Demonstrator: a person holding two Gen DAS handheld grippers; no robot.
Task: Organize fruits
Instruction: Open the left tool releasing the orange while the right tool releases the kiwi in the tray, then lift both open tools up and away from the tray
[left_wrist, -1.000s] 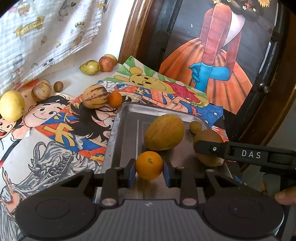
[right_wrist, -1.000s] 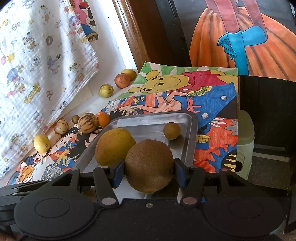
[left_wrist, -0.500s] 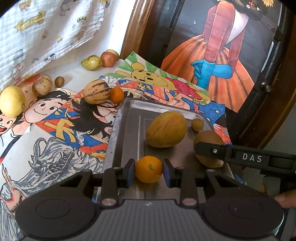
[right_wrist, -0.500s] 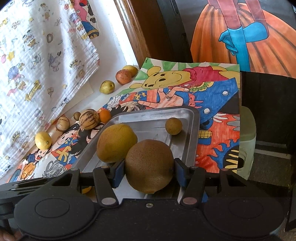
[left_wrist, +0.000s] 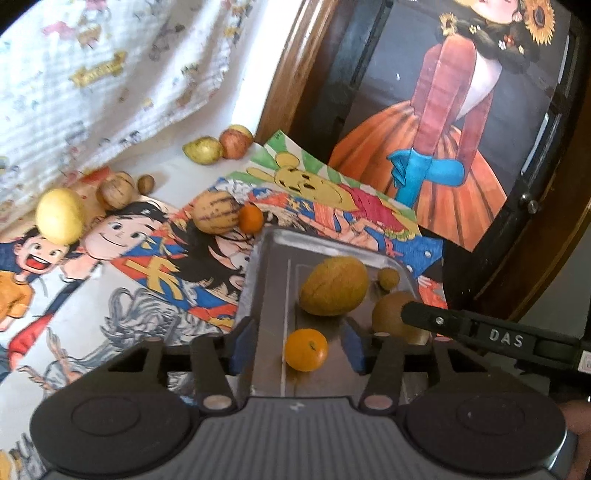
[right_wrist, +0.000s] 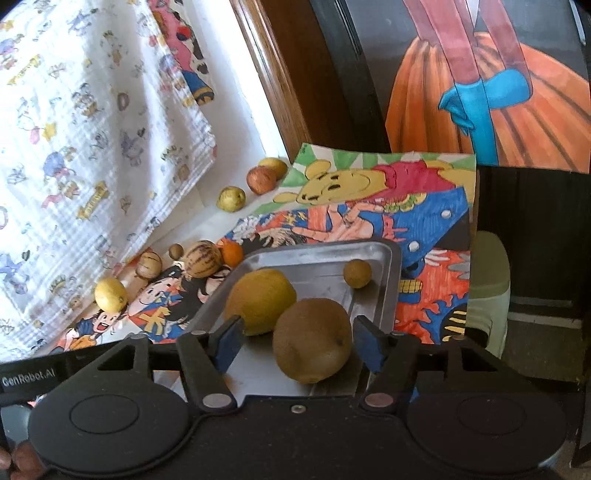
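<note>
A metal tray (left_wrist: 273, 266) lies on cartoon posters. In it sit an orange (left_wrist: 306, 349), a large yellow-brown fruit (left_wrist: 334, 291), a small round fruit (left_wrist: 389, 277) and a brown fruit (left_wrist: 393, 314). My left gripper (left_wrist: 298, 349) is open, its blue pads apart on either side of the orange, which rests on the tray. My right gripper (right_wrist: 300, 341) is open around the brown fruit (right_wrist: 312, 339), which lies on the tray (right_wrist: 391, 291); the yellow-brown fruit (right_wrist: 260, 301) and small fruit (right_wrist: 357, 273) lie beyond it.
Left of the tray lie a striped fruit (left_wrist: 218, 217), a small orange (left_wrist: 251, 218), a yellow lemon (left_wrist: 61, 216), two brownish fruits (left_wrist: 116, 190), and a pear and apples (left_wrist: 203, 149) by the hanging cloth (left_wrist: 92, 74). A dark framed painting (left_wrist: 461, 129) stands behind.
Both grippers have opened: the left let go of the orange and the right let go of the brown fruit, both now resting in the tray. Both grippers drew back slightly.
</note>
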